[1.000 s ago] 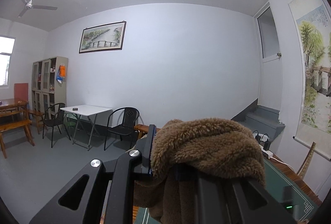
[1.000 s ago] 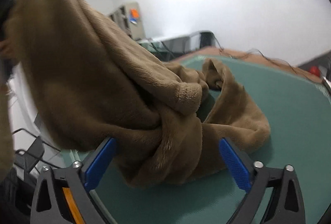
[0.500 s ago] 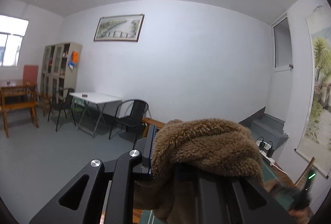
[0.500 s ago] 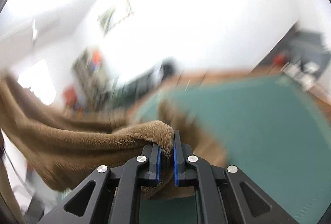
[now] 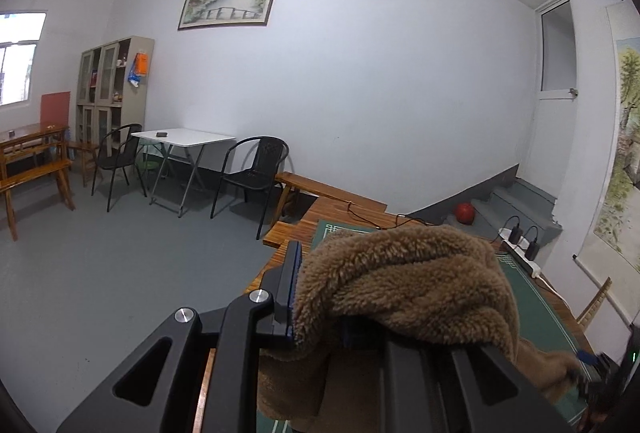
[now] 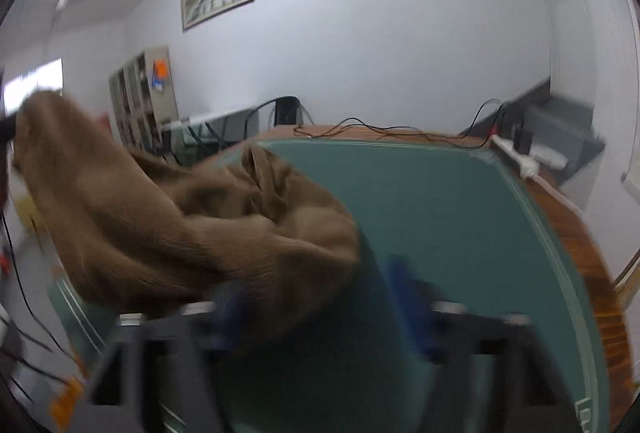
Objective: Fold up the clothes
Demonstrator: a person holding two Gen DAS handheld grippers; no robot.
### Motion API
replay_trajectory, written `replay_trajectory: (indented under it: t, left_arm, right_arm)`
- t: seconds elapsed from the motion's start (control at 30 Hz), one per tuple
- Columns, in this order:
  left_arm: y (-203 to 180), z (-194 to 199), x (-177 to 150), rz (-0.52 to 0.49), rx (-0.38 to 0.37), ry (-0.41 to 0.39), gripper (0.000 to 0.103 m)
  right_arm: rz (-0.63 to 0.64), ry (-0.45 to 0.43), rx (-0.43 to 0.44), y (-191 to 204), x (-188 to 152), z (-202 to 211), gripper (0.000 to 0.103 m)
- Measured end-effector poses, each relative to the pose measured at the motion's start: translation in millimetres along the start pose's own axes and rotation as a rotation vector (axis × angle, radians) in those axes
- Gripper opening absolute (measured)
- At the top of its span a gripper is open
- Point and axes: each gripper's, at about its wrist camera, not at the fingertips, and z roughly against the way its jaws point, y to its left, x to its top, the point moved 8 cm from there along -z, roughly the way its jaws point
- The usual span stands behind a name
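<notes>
A: What does the left wrist view show?

B: The left tool [image 5: 320, 297] is clamped on a thick bunch of the brown fleece garment [image 5: 404, 285]. Its jaws are easing apart slightly, yet the fabric is still pinched between them and spills over the right finger, hiding it. The left finger [image 5: 290, 285] with its blue pad is plain to see. The garment hangs down in front of the tool and trails off toward the lower right edge, where the right tool [image 5: 596, 373] shows dimly with a blue pad beside the cloth.

A: And underneath?

B: A green mat [image 5: 536, 297] on a wooden tabletop [image 5: 320, 209]. A white power strip [image 5: 520, 253] with black plugs lies at the mat's far right side. Beyond are a black chair [image 5: 256, 173], a white folding table [image 5: 184, 139] and a framed landscape picture [image 5: 228, 3] on the wall.

A: Now the right wrist view?

B: It is blurred by motion. The right tool [image 6: 320, 309] has its jaws spreading wide; the blue pads stand well apart. The garment's [image 6: 192, 229] near fold lies over the left finger and droops between them, but the pads do not press on it.

A: Where does the garment go from there?

B: It rises to the upper left, lifted off the green mat [image 6: 460, 233], with its lower folds resting on the mat's left part. Black cables [image 6: 360, 127] run along the tabletop's [image 6: 580, 233] far edge.
</notes>
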Motion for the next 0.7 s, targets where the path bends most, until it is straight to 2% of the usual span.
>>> replay_trajectory:
  t: [0.13,0.3,0.33,0.4,0.43,0.5,0.6,0.7]
  left_arm:
    - [-6.4,1.4,4.3,-0.010,0.001,-0.014,0.019]
    - [-10.9,2.9,5.9,-0.017,0.000,-0.026,0.019]
    - [-10.8,2.3,5.9,-0.016,-0.001,-0.025,0.019]
    - [-5.3,2.9,5.7,0.004,-0.012,-0.021,0.019]
    - [-2.1,4.7,5.5,0.009,-0.014,-0.022,0.019]
    - [3.3,11.3,4.6,0.006,-0.011,-0.032,0.019]
    - [11.5,27.9,1.5,0.003,-0.018,-0.048,0.019]
    - [17.7,45.0,-0.9,0.020,-0.039,-0.066,0.019]
  right_arm:
    - [0.209,-0.022,-0.051,17.3,-17.8,20.9,0.083]
    - [0.592,-0.108,-0.211,62.4,-30.4,29.8,0.083]
    - [0.648,-0.118,-0.237,70.2,-32.8,29.3,0.083]
    - [0.673,-0.110,-0.260,76.1,-33.4,22.3,0.083]
    - [0.661,-0.104,-0.258,76.4,-31.2,19.1,0.083]
    - [0.517,-0.083,-0.196,64.6,-14.8,13.7,0.083]
    - [0.204,-0.049,-0.067,30.9,14.8,-1.6,0.083]
    - [-0.075,0.057,0.083,3.8,37.7,-44.8,0.083]
